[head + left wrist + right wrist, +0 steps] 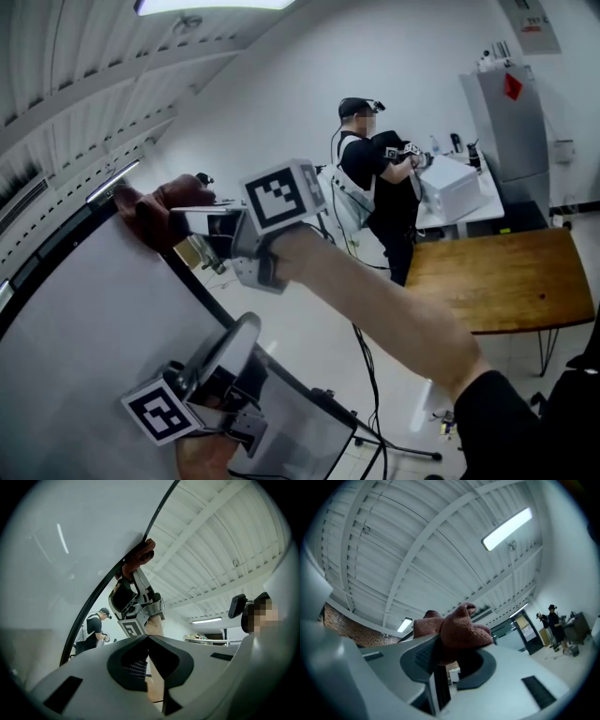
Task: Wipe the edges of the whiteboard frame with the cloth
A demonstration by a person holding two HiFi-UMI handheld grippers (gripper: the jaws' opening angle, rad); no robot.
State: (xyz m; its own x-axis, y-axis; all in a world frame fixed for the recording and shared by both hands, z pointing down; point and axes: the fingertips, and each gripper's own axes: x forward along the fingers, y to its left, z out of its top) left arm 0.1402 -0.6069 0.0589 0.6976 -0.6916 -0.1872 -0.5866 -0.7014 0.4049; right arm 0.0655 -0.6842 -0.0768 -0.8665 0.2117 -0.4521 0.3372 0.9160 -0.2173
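A white whiteboard with a thin black frame fills the left of the head view. My right gripper is shut on a reddish-brown cloth, which it presses against the frame's upper corner. In the right gripper view the cloth bulges out between the jaws. In the left gripper view the cloth sits on the frame, with the right gripper just below it. My left gripper is lower down beside the board's edge. Its jaws are shut with nothing between them.
Another person stands at a white table with a white box. A wooden table is at the right and a grey cabinet stands behind it. Cables and the board's stand foot lie on the floor.
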